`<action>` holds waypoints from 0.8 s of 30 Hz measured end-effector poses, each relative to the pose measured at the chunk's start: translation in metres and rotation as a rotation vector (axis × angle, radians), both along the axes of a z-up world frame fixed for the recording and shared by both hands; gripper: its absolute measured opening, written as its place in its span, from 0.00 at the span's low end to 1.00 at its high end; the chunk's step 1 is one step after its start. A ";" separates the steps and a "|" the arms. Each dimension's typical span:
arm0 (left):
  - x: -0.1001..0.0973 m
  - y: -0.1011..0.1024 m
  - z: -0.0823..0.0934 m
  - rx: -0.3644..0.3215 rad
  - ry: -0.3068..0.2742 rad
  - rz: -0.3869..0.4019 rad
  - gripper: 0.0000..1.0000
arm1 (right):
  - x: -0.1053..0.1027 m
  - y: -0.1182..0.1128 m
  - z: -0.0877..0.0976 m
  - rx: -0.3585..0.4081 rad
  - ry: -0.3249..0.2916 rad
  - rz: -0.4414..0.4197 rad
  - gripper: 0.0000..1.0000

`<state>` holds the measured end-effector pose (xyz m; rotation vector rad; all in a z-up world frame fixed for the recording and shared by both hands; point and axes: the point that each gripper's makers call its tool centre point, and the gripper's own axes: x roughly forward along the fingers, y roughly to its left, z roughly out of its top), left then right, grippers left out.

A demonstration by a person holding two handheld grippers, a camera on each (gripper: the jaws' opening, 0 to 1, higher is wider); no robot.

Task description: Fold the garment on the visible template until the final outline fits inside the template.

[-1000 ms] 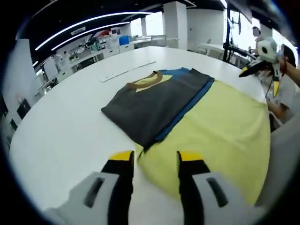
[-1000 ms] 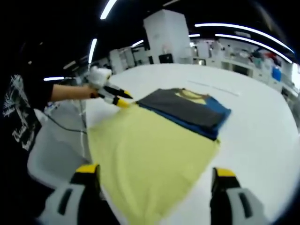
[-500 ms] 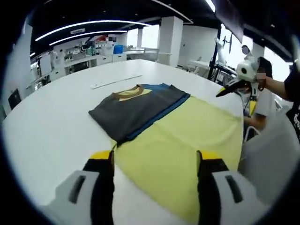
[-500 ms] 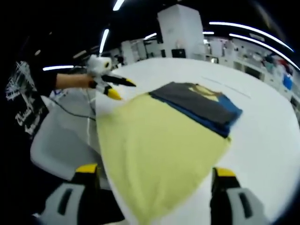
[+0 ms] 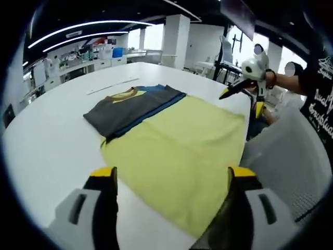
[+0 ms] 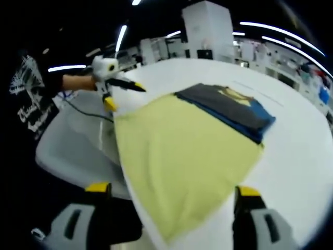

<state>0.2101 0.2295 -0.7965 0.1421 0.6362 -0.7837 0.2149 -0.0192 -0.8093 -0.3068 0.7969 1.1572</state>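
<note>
Both grippers hang clear of the cloth with jaws spread wide and nothing between them: the left gripper (image 5: pixel 169 174) and right gripper (image 6: pixel 169 190) each look down on the yellow template sheet (image 5: pixel 177 151) on the white table (image 5: pixel 47 135). The folded garment (image 5: pixel 130 107), grey with blue edges, sits at the template's far end and seems to overhang its edge. Risk as I see it: the near edge of the sheet reaches the table lip, so a careless tug could drag it off.
</note>
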 end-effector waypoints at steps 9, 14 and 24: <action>-0.021 -0.008 -0.013 0.032 0.024 -0.093 0.84 | -0.007 -0.003 -0.009 -0.004 -0.019 0.006 0.89; -0.033 -0.012 -0.022 0.051 0.042 -0.133 0.77 | -0.012 -0.004 -0.013 -0.006 -0.022 0.014 0.84; -0.049 -0.006 -0.039 0.120 0.085 -0.176 0.58 | -0.014 -0.010 -0.025 -0.051 -0.054 0.055 0.69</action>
